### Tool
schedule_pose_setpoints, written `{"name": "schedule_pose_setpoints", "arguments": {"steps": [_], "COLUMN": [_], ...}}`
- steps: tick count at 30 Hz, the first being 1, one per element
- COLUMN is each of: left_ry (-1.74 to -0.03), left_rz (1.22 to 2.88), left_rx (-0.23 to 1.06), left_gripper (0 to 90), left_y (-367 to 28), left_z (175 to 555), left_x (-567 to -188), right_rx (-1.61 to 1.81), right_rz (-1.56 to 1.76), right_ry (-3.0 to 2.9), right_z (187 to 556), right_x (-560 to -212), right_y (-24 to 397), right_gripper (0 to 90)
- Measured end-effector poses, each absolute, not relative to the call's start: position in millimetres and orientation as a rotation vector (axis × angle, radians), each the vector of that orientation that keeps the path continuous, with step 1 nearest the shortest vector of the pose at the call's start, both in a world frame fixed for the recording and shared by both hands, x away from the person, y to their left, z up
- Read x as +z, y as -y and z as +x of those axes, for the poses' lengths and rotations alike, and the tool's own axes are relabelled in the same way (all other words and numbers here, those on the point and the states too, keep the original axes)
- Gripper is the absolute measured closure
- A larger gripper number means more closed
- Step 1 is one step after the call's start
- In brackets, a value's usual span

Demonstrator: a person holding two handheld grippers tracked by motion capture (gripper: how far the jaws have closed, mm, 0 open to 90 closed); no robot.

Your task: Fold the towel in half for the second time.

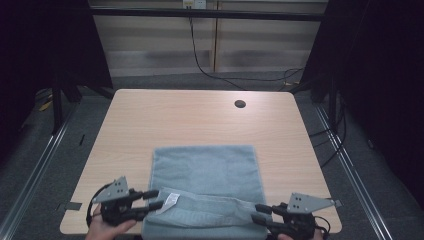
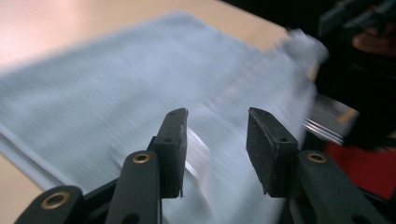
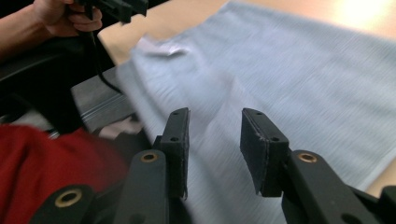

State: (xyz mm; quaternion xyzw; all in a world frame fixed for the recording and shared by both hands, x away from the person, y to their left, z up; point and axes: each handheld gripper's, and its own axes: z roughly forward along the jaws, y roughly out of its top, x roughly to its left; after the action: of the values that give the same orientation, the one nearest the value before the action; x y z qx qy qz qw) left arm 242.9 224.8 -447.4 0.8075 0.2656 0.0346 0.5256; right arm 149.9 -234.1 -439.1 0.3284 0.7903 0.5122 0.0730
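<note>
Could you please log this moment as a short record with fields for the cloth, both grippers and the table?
cloth: grey-blue towel, flat on the table, near strip folded over, white label showing
left gripper: at the near-left corner, jaws apart, nothing pinched
right gripper: at the near-right corner, jaws apart, nothing pinched
table: light wood, round hole near the far edge

left gripper [image 1: 151, 198]: black body, grey three-cornered plate with small holes, black cable | right gripper [image 1: 260, 212]: black, same grey plate on top | jaws: flat black pads, brass-coloured rivets on the arms | clothing: red fabric beneath, bare forearm
</note>
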Motion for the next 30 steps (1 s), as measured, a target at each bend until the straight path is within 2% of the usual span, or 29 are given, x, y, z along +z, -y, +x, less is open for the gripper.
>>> {"name": "schedule_pose_setpoints", "arguments": {"steps": [4,6,8,11,14,19,30], "left_ry": [-0.761,-0.799,-0.843,-0.881,-0.884,-0.834,-0.77], "left_rz": [1.957,1.976,2.014,2.062,2.095,2.108,2.135], "left_rx": [0.076,0.127,0.095,0.115,0.155,0.166,0.087], "left_gripper": [56.9,57.5,57.5,58.4,60.5,59.9,60.0], "left_y": [-217,-210,-204,-196,-196,-197,-203], "left_z": [298,319,338,352,353,339,288], "left_x": [-457,-466,-476,-492,-504,-505,-502], "right_rx": [1.498,1.518,1.458,1.372,1.275,1.177,1.173], "right_rz": [0.983,1.009,1.04,1.107,1.151,1.155,1.103], "right_ry": [-2.351,-2.355,-2.379,-2.426,-2.476,-2.526,-2.548], "right_z": [187,214,241,278,297,289,233], "right_x": [-435,-440,-447,-466,-485,-499,-498], "right_y": [231,232,230,226,221,211,214], "right_gripper": [62.9,63.8,63.8,63.6,63.4,62.1,62.6]}}
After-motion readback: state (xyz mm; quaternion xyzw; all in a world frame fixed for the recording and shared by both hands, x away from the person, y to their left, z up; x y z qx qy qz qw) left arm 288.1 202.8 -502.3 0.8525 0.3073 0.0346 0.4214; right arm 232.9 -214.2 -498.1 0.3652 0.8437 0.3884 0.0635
